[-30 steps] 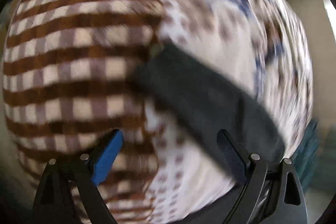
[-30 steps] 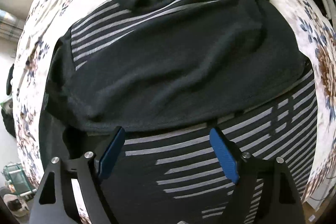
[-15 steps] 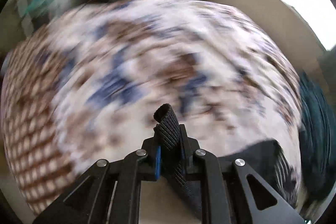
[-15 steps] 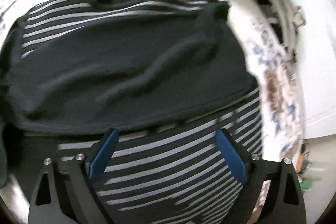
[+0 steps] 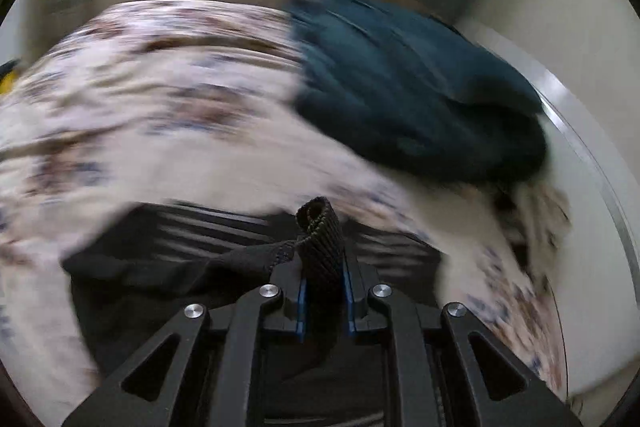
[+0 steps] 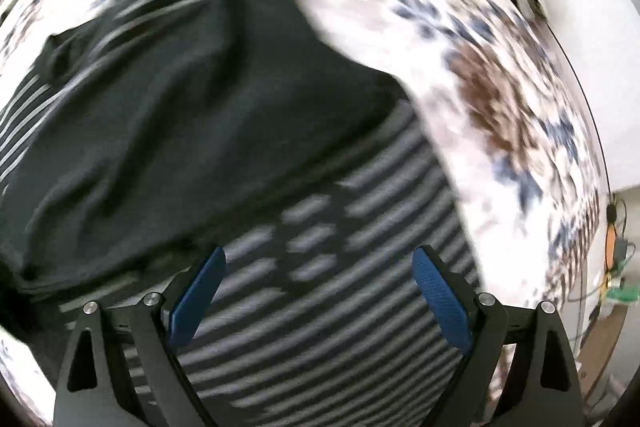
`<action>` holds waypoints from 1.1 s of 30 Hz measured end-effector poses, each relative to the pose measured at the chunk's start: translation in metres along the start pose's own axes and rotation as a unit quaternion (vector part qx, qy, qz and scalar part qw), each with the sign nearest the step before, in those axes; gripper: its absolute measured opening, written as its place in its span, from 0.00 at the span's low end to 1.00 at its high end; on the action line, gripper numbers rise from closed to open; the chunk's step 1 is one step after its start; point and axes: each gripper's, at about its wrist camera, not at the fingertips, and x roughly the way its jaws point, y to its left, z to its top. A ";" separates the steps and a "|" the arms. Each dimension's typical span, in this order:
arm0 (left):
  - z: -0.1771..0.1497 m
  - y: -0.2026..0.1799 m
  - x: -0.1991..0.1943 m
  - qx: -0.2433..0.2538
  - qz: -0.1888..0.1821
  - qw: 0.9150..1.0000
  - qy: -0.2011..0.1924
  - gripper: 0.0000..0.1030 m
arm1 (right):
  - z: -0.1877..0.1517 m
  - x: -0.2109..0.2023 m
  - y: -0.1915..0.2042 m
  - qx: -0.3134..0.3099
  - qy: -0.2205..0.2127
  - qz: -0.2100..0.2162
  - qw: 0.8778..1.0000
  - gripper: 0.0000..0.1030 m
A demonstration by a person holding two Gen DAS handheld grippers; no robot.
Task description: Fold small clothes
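A black sweater with grey stripes lies on a floral bedsheet, its plain black part folded over the striped part. My right gripper is open just above the striped part, with nothing between its blue pads. My left gripper is shut on a ribbed black cuff of the sweater, which sticks up between the pads. The rest of the sweater trails below and to the left in the left wrist view.
A dark teal garment lies in a heap on the sheet at the far right of the left wrist view. A wall and a curtain stand beyond the bed. Cables and an orange object sit off the bed's right edge.
My left gripper closed on the sweater's cuff and swung with it away from the brown checked cloth toward the teal heap. My right gripper stayed open and turned to the right over the sweater.
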 end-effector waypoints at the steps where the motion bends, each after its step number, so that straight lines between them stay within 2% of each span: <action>1: -0.005 -0.023 0.012 0.019 -0.009 1.000 0.010 0.11 | 0.004 0.003 -0.015 0.007 0.005 0.003 1.000 0.93; 3: -0.019 -0.068 0.040 0.052 -0.027 0.997 0.044 0.11 | 0.012 0.008 -0.040 0.020 0.012 0.007 1.000 0.93; 6: -0.038 -0.106 0.059 0.072 -0.055 0.992 0.086 0.16 | 0.027 0.007 -0.075 0.041 0.010 0.029 0.999 0.93; 7: -0.044 -0.113 0.065 0.076 -0.058 0.990 0.108 0.22 | 0.032 0.005 -0.083 0.046 0.008 0.040 0.998 0.93; 8: -0.048 -0.118 0.067 0.079 -0.053 0.988 0.119 0.39 | 0.036 0.002 -0.091 0.051 0.005 0.051 0.997 0.93; 9: -0.051 -0.117 0.066 0.075 -0.057 0.987 0.128 0.50 | 0.042 -0.002 -0.098 0.056 0.004 0.061 0.997 0.93; 10: -0.051 -0.113 0.064 0.068 -0.059 0.987 0.132 0.75 | 0.047 -0.005 -0.102 0.060 0.003 0.070 0.996 0.93; 11: -0.050 -0.104 0.059 0.054 -0.052 0.988 0.137 0.86 | 0.052 -0.009 -0.107 0.064 0.001 0.082 0.995 0.93; 14: -0.044 -0.071 0.039 0.021 -0.031 0.991 0.129 0.87 | 0.068 -0.024 -0.112 0.073 -0.010 0.120 0.990 0.93; 16: -0.036 -0.028 0.017 -0.014 0.018 0.993 0.116 0.87 | 0.080 -0.032 -0.108 0.072 -0.017 0.161 0.984 0.93; 18: -0.030 0.017 0.002 -0.041 0.073 0.991 0.105 0.87 | 0.091 -0.036 -0.095 0.066 -0.018 0.188 0.980 0.93; 21: -0.032 0.098 -0.008 -0.079 0.169 0.977 0.104 0.87 | 0.112 -0.030 -0.072 0.039 -0.019 0.202 0.978 0.93; 24: -0.040 0.149 0.001 -0.100 0.224 0.962 0.120 0.87 | 0.128 -0.009 -0.047 0.017 0.002 0.214 0.977 0.93; 25: -0.044 0.163 0.007 -0.099 0.242 0.957 0.128 0.86 | 0.131 -0.003 -0.039 0.008 0.012 0.214 0.977 0.90; 27: -0.052 0.176 0.025 -0.084 0.267 0.949 0.144 0.86 | 0.136 0.002 -0.019 -0.041 0.015 0.181 0.983 0.86; 30: -0.056 0.185 0.043 -0.059 0.287 0.942 0.164 0.87 | 0.129 -0.020 0.016 -0.140 -0.022 0.161 0.977 0.86; 32: -0.056 0.187 0.049 -0.057 0.291 0.940 0.166 0.87 | 0.122 -0.031 0.040 -0.185 -0.019 0.179 0.966 0.86; 33: -0.056 0.189 0.052 -0.059 0.288 0.941 0.166 0.87 | 0.117 -0.030 0.055 -0.202 0.009 0.209 0.957 0.86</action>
